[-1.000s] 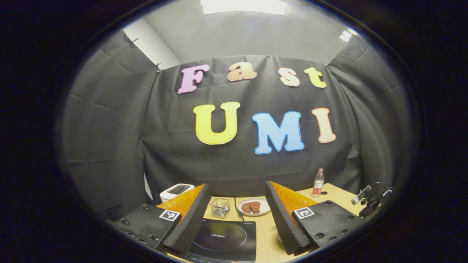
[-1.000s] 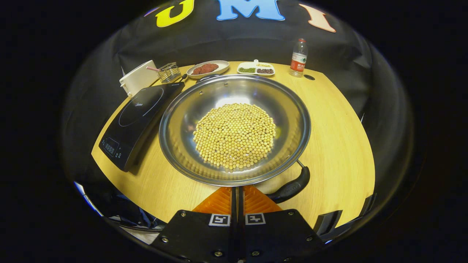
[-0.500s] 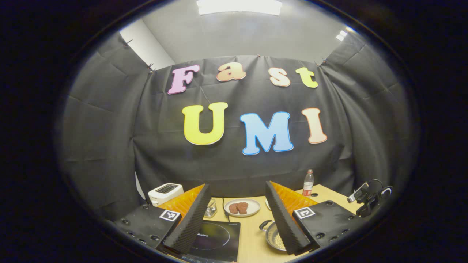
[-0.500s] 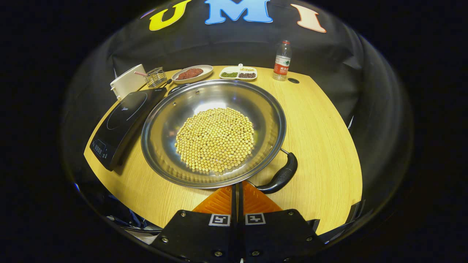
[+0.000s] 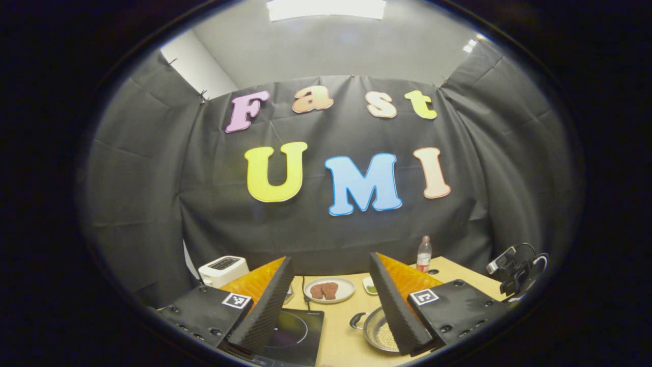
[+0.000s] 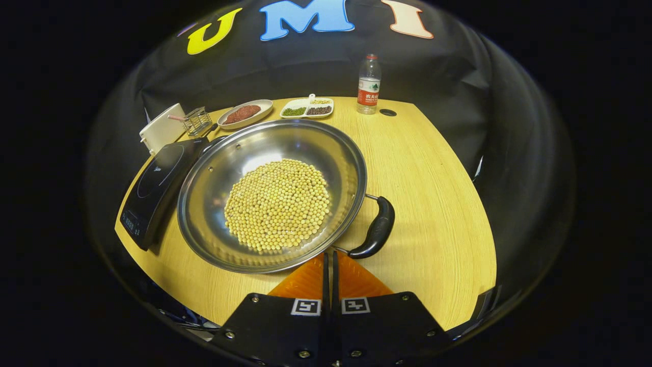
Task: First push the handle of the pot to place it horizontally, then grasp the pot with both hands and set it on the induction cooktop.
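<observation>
Right gripper view, jaws: the right gripper (image 6: 329,265) has its fingers pressed together with nothing between them, tips just at the near rim of the pot (image 6: 272,193).
Pot position: it sits on the table (image 6: 433,168), straight ahead of the clenched tips, with the induction cooktop (image 6: 158,188) touching or just beside its left edge; I cannot tell which.
Handle: the near handle (image 6: 374,232) lies just right of the tips, its long axis slanting up and away along the rim; the far handle peeks out at the opposite rim.
Judgement: the handles run on a diagonal, so the push seems unfinished, and the right gripper is the nearer one for it.
Contents: loose yellow beans (image 6: 277,204), which may roll if jolted.
Left gripper view, jaws: the left gripper (image 5: 330,300) is spread wide and empty, held high above the table.
Shown there: the pot's far handle (image 5: 356,319) and, at the booth's right edge, a small camera on a mount (image 5: 514,267).
Shown from the right: a divided dish (image 6: 307,108) and a bottle (image 6: 369,84) at the back.
</observation>
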Motion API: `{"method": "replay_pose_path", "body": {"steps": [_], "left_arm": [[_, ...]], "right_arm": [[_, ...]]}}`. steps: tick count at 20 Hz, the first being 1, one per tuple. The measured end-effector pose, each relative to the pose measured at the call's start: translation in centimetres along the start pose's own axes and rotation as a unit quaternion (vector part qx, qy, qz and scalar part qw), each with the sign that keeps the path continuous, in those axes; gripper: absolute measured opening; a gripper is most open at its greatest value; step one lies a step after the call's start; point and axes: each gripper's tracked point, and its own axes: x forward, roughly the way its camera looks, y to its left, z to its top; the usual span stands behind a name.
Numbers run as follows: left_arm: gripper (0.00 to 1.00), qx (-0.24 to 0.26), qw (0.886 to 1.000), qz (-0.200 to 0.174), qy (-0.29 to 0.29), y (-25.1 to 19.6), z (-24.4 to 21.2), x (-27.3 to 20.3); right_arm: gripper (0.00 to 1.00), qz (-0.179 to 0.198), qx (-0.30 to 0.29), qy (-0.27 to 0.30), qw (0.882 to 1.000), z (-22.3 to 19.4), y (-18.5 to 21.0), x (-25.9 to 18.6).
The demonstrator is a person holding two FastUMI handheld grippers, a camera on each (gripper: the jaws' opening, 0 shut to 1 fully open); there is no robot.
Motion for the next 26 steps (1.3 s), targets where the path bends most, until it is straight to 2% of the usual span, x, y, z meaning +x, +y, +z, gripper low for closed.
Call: {"method": "replay_pose_path", "body": {"steps": [2,3,5,7,11,12,13,21,26], "left_arm": [[0.97,0.002,1.000,0.009,0.001,0.0,-0.1,0.2],[1.00,0.004,1.000,0.013,0.002,0.1,-0.1,0.1],[0.97,0.008,1.000,0.022,0.007,0.3,-0.6,0.1],[1.00,0.009,0.999,0.030,0.010,0.5,-0.8,0.1],[1.00,0.009,0.999,0.043,0.020,0.7,-1.5,-0.1],[0.97,0.010,0.999,0.046,0.022,0.8,-1.9,-0.2],[1.00,0.012,0.998,0.048,0.024,0.8,-2.1,-0.1],[1.00,0.020,0.997,0.063,0.045,0.7,-4.0,0.1],[0.91,0.017,0.996,0.065,0.066,0.0,-5.8,0.5]], "right_arm": [[0.01,-0.003,-0.013,0.000,1.000,0.4,-0.6,0.4],[0.01,-0.004,-0.019,0.000,1.000,0.6,-0.8,0.7],[0.01,-0.005,-0.028,-0.002,1.000,1.1,-1.1,1.2],[0.01,-0.007,-0.034,-0.004,0.999,1.8,-1.3,1.7],[0.01,-0.015,-0.032,-0.015,0.999,3.0,-2.0,2.5],[0.01,-0.020,-0.030,-0.022,0.999,3.6,-2.2,2.8],[0.01,-0.023,-0.026,-0.028,0.999,4.0,-2.3,3.0],[0.01,-0.023,-0.010,-0.040,0.999,6.5,-3.0,4.9],[0.01,-0.028,-0.004,-0.049,0.998,7.1,-3.5,5.4]]}}
